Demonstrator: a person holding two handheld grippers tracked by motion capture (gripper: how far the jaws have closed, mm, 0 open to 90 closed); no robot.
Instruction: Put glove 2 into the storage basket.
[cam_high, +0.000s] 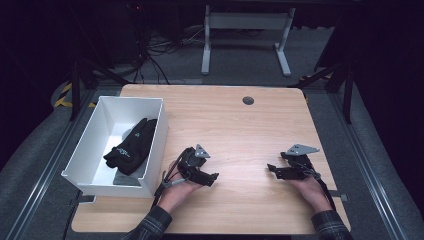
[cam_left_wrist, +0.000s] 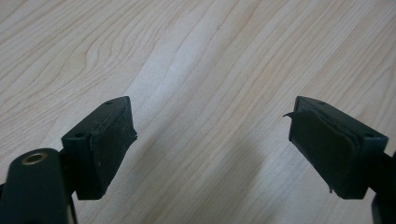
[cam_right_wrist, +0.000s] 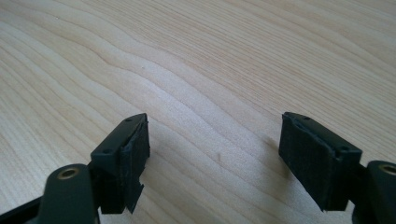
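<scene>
A black glove (cam_high: 131, 146) lies inside a white bin (cam_high: 85, 150) at the table's left side. My left gripper (cam_high: 214, 179) rests low on the wooden table (cam_high: 240, 125) just right of the bin, held by a hand. In the left gripper view its jaws stand wide apart (cam_left_wrist: 212, 144) with only bare wood between the pads (cam_left_wrist: 109, 144). My right gripper (cam_high: 271, 170) lies on the table at the right, pointing left. Its own view shows the jaws spread (cam_right_wrist: 215, 158) with nothing between the pads (cam_right_wrist: 310, 158).
A round cable hole (cam_high: 248, 100) sits near the table's far edge. Beyond the table stand a white desk frame (cam_high: 245, 35) and loose cables (cam_high: 155, 50) on the dark floor. Plaid sleeves (cam_high: 150, 225) enter from the bottom.
</scene>
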